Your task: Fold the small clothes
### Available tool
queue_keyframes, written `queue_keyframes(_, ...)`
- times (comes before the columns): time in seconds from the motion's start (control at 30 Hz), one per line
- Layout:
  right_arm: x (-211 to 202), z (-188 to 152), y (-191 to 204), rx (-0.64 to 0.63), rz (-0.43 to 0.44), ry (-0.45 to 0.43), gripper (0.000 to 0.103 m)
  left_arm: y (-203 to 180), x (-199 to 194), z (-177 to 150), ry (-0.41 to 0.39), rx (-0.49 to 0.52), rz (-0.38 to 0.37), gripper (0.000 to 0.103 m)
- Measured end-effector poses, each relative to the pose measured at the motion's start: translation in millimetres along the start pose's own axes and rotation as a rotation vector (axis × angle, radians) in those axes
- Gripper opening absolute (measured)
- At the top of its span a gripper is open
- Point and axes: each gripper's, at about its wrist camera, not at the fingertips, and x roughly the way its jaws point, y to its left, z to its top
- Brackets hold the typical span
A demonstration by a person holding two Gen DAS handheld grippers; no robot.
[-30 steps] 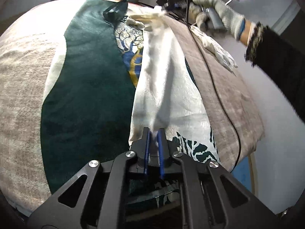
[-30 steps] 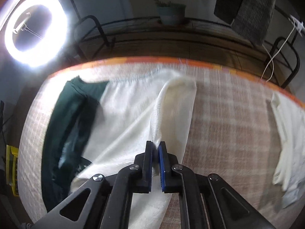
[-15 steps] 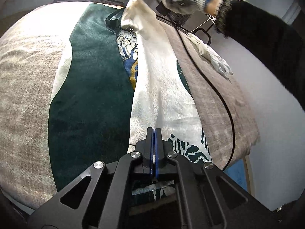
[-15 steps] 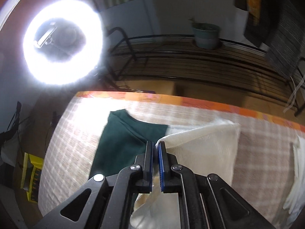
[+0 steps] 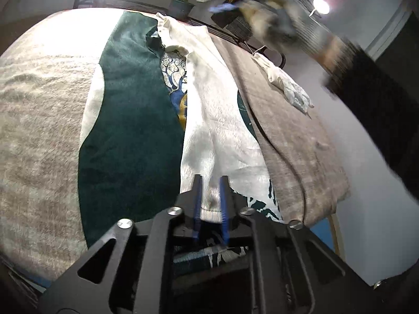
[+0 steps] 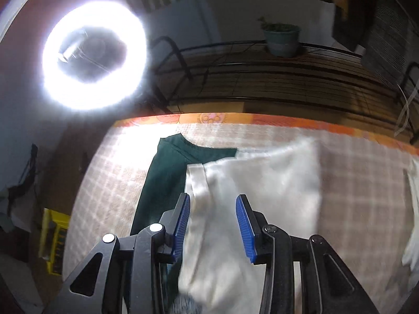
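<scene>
While we compare the two wrist views, each one gives us details the other lacks.

Left claw (image 5: 210, 183): our blue pads stand slightly apart, with the hem of the garment lying between them; no pinch shows.

Right claw (image 6: 212, 216): our pads are spread wide, with the white fabric below and between them, and nothing gripped.

Garment (image 5: 212, 110): a small green-and-white top lies on the tabletop (image 5: 34, 120), which is covered in a beige checked cloth; its white flap is folded lengthwise over the dark green body.

Left view only: a printed blue, gold and white pattern (image 5: 178, 78) peeks out beside the white flap, and a black-and-white print shows at the near hem. A pair of white gloves (image 5: 288, 86) lies on the cloth to the right, well apart from the top. Our gloved right hand (image 5: 275, 18) is a blur up above the far end.

Right view only: a ring light (image 6: 94, 55) glares at upper left, a potted plant (image 6: 281, 36) stands on a dark rack behind, and the cloth's orange border (image 6: 209, 118) runs along the far edge. The green collar (image 6: 183, 144) lies near that border.
</scene>
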Motion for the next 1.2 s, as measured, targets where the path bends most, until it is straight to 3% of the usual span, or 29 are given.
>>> queue_keyframes(0.03,-17.0,-12.9,-6.8,-0.002,0.019,-0.022,0.042,1.3,-2.6,-0.4,-0.001,-0.013,-0.003,0.024)
queue_keyframes(0.13,-62.9,-66.9,-25.4,0.000,0.035,-0.022,0.053,4.6,-10.2,-2.6,-0.013,-0.032,0.015,0.025)
queue_keyframes(0.27,-102.4,-169.6,-45.1,0.011,0.048,0.028,0.057,6.7,-9.8,-7.4,-0.006,-0.031,0.055,0.026)
queue_keyframes(0.47,-106.5,-301.3,-57.1,0.137,0.160,0.148,0.057,7.8,8.9,-12.9,0.041,-0.063,0.040,0.025)
queue_keyframes(0.57,-96.5,-344.8,-48.7,0.169,0.217,0.186,0.057,9.2,15.3,-15.7,0.049,-0.092,0.050,0.023)
queue_keyframes(0.63,-89.6,-361.3,-41.5,0.180,0.242,0.198,0.058,10.9,18.8,-16.8,0.058,-0.108,0.049,0.005)
queue_keyframes(0.7,-90.8,-368.4,-32.5,0.152,0.234,0.159,0.054,12.7,19.7,-18.0,0.055,-0.122,0.062,0.003)
queue_keyframes(0.73,-89.1,-369.6,-28.2,0.138,0.247,0.166,0.045,12.5,19.8,-18.0,0.056,-0.121,0.067,0.001)
queue_keyframes(0.77,-86.0,-370.9,-23.5,0.128,0.274,0.174,0.018,12.0,18.5,-18.8,0.056,-0.118,0.077,0.001)
queue_keyframes(0.8,-84.3,-373.0,-20.1,0.121,0.288,0.195,0.005,10.8,15.5,-19.7,0.050,-0.113,0.089,0.000)
queue_keyframes(0.87,-81.2,-375.8,-15.4,0.105,0.275,0.219,0.001,8.4,7.4,-21.9,0.033,-0.100,0.105,0.000)
queue_keyframes(1.0,-93.0,-375.4,-15.7,0.094,0.274,0.184,0.000,9.3,-4.5,-29.7,0.008,-0.070,0.129,0.001)
queue_keyframes(1.07,-95.0,-376.1,-20.0,0.089,0.247,0.189,0.000,18.2,-13.1,-31.8,0.017,-0.109,0.117,0.012)
queue_keyframes(1.13,-94.0,-375.5,-18.9,0.081,0.235,0.184,0.000,28.6,-25.9,-32.4,-0.007,-0.147,0.128,0.033)
queue_keyframes(1.2,-94.9,-375.2,-19.9,0.086,0.246,0.175,0.007,41.4,-40.6,-31.2,-0.040,-0.182,0.158,0.040)
